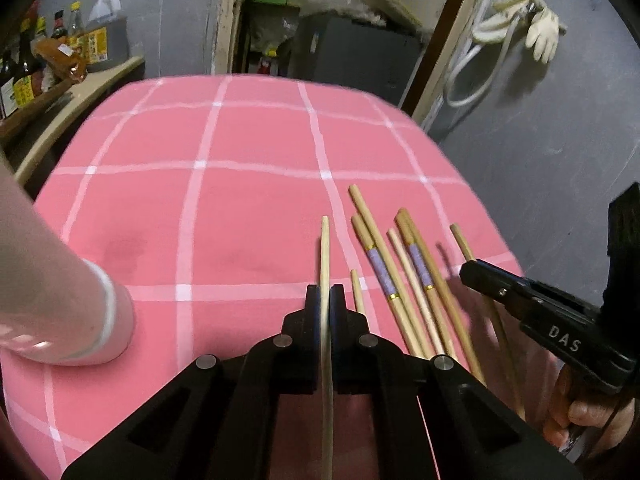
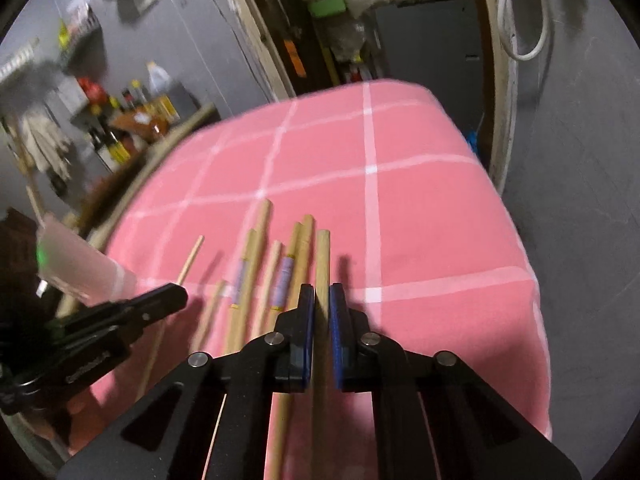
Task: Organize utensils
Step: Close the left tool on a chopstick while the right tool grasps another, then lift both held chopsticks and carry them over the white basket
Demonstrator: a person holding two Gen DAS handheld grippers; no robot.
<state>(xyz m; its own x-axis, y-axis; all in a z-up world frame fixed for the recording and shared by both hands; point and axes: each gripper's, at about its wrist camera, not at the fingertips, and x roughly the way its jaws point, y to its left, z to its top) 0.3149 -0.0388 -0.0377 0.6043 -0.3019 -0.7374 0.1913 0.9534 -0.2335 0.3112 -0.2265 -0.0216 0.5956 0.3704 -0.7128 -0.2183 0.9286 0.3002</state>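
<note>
The left gripper is clamped on a thin pale wooden chopstick, which runs between its black pads and sticks out past them over the pink tablecloth with white check lines. The right gripper pinches a thicker light-brown wooden chopstick between its blue-edged pads. Between the two grippers, on the near right part of the cloth in the left wrist view, lies a loose fan of wooden chopsticks, their ends pointing away; two of them carry a lilac band with gold rings. A translucent white plastic cup stands on the near left of the cloth. A shelf of dark sauce bottles lies far left by the grey wall, and pale work gloves hang far right.
</note>
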